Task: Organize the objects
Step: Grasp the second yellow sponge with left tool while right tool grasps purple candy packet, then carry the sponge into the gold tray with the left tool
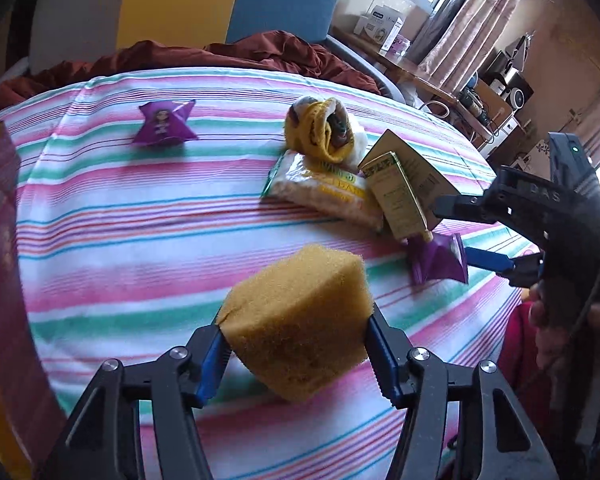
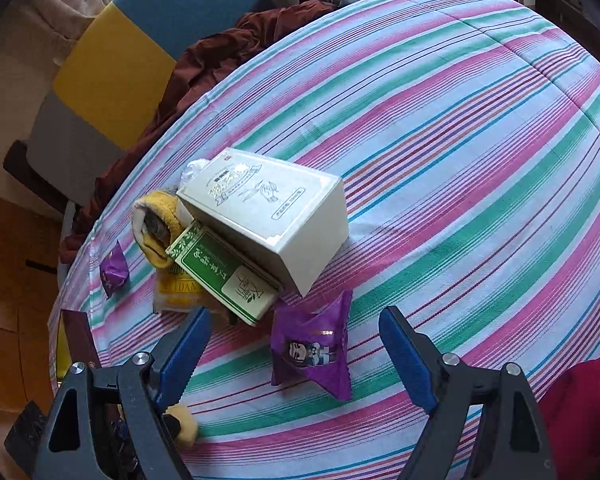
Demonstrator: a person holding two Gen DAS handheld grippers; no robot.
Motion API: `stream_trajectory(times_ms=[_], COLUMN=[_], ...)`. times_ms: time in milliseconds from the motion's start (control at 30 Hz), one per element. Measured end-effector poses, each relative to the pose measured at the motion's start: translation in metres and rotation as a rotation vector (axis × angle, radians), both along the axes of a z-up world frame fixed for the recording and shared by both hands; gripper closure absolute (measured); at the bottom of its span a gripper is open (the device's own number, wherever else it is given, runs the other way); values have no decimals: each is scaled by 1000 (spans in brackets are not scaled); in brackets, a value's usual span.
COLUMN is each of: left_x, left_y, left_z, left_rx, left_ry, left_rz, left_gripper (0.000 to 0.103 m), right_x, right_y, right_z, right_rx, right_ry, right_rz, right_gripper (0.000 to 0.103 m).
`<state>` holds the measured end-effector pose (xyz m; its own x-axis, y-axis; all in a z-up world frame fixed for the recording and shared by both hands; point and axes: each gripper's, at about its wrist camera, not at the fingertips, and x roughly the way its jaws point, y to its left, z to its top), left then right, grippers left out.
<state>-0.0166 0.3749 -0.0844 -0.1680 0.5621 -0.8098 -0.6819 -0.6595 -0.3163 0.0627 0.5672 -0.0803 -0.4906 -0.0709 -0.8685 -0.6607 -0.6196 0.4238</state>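
Gripping a yellow sponge (image 1: pixel 298 324) at lower centre of its view, the left gripper (image 1: pixel 296 354) is seen pinching it from both sides, while the right gripper (image 2: pixel 290 350) is held wide and empty around a purple snack packet (image 2: pixel 314 350) on the striped cloth (image 2: pixel 480 152). "DAS" is read on the right gripper; the white box (image 2: pixel 268 216) carries print possibly Chinese.

Setting: a home bedroom. Evidence: a bed under a striped sheet (image 1: pixel 140 216) in pink, green and white; a rumpled rust-brown blanket (image 1: pixel 260 54) along its far edge; a padded headboard (image 1: pixel 180 0) in grey, yellow and blue panels. Beyond the bed's far right corner: pink curtains (image 1: pixel 472 20) at a bright window, a wooden desk (image 1: pixel 416 70) carrying cartons, and a small stereo (image 1: pixel 512 88).
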Motion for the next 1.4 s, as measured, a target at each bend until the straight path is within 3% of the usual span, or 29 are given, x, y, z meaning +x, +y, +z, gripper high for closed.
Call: stream_trajectory(times_ms=[167,233,367,400,600,833,1000,1200,1400], left_x=[11,13,12,12,6,13,19,16,-9], left_y=[-17,-16,-19,-19,-22,-23,-30,-67,-123], left_z=[1,2,0,-1,-9,-6,7,32,54], left_rx=[-14,-19,-27,-29,-24,-22,-15,26,31], left_ry=[17,25,25,26,9,56,76,94,114], left_rz=[0,-1,4,6,13,-13,-20,12,103], left_gripper=[41,41,41,41,40,43,45,45,45], right_x=[-7,-12,-18,-18,-20,-25,-26,-33,-40], right_y=[-11,-17,-26,-28,-37,-52,-58,-86,-113], right_z=[-7,-12,-14,-14,-15,-17,-15,-13,-8], right_rx=[33,48,158,178,210,218,164,132,145], right_ry=[-76,-122,-212,-224,-232,-231,-169,-110,-72], right_rz=[55,84,114,116,150,210,246,387,503], right_gripper=[22,30,58,60,62,62,62,62,62])
